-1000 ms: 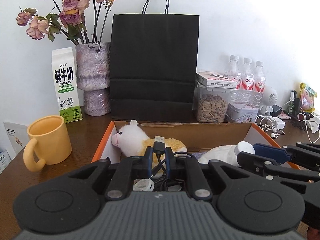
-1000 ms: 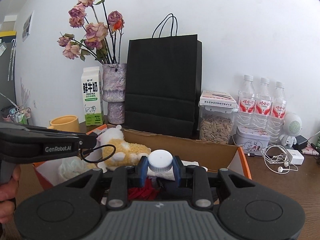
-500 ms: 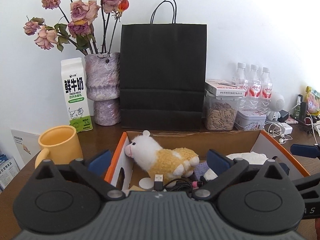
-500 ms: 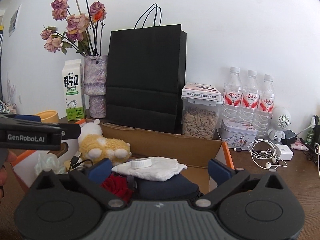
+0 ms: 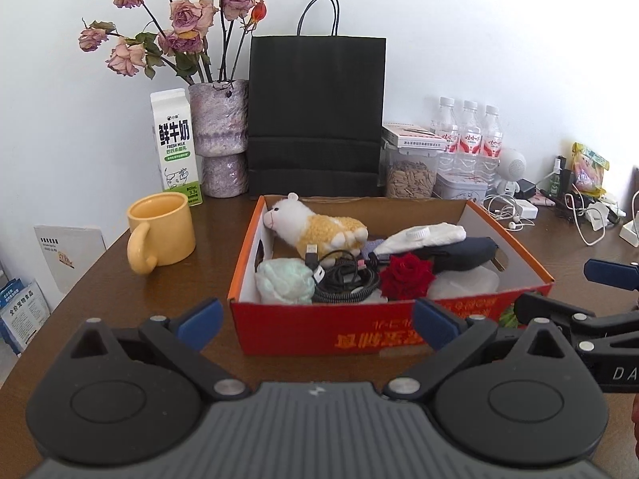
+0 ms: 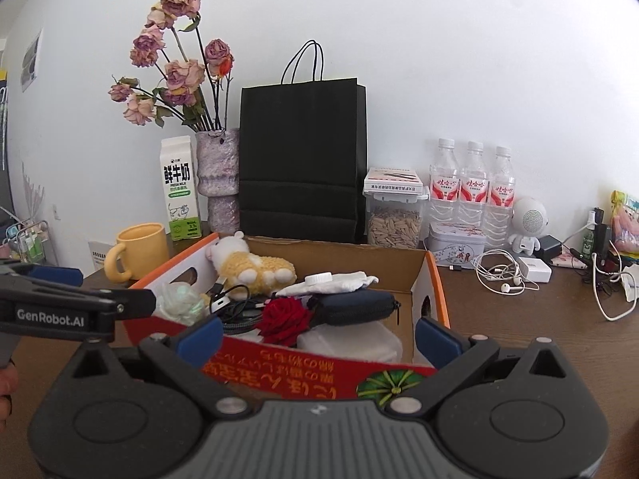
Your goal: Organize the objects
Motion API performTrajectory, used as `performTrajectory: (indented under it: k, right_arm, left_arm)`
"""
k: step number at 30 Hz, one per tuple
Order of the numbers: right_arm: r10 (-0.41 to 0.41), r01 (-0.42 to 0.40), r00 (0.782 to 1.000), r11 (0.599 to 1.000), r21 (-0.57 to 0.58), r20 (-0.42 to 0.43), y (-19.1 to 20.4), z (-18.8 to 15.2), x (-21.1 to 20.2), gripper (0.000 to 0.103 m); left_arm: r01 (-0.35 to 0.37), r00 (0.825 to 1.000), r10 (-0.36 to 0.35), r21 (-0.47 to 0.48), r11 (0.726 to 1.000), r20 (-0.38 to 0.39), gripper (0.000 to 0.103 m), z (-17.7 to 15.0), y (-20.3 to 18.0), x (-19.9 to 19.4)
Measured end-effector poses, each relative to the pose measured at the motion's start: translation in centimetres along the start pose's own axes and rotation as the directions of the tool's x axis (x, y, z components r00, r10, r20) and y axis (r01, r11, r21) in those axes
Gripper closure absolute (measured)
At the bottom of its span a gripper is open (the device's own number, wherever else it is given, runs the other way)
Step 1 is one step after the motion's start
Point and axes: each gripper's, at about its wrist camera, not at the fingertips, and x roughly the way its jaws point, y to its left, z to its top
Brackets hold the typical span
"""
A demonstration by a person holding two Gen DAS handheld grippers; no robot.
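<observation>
An orange and red cardboard box (image 5: pixel 359 333) (image 6: pixel 433 275) stands on the brown table. In it lie a plush sheep (image 5: pixel 315 229) (image 6: pixel 249 265), a coiled black cable (image 5: pixel 345 279) (image 6: pixel 235 307), a red rose (image 5: pixel 405 275) (image 6: pixel 285 317), a white pouch with a cap (image 5: pixel 423 235) (image 6: pixel 331 281), a dark blue case (image 5: pixel 463 255) (image 6: pixel 351 307) and a pale green bundle (image 5: pixel 285 281) (image 6: pixel 177 299). My left gripper (image 5: pixel 319 319) is open and empty in front of the box. My right gripper (image 6: pixel 317 335) is open and empty at the box's front wall.
A yellow mug (image 5: pixel 161 231) stands left of the box. Behind are a milk carton (image 5: pixel 175 145), a vase of dried roses (image 5: pixel 221 137), a black paper bag (image 5: pixel 315 117), a seed jar (image 5: pixel 411 171), three water bottles (image 5: pixel 469 135), earphones and chargers (image 5: pixel 515 209).
Both grippers opened and drew back out of the box. The cable left the left gripper and the capped white pouch left the right; both now lie in the box.
</observation>
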Motion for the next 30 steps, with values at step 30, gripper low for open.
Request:
performTrajectory:
  k: [30]
  right_arm:
    - [0.011,-0.011,1.0,1.0,0.018,-0.011,2.4,-2.8,-8.9,0.0]
  left_arm:
    - [0.003,0.999,-0.004,-0.015,1.0,-0.05,0.0,-3.8,0.2,-5.9]
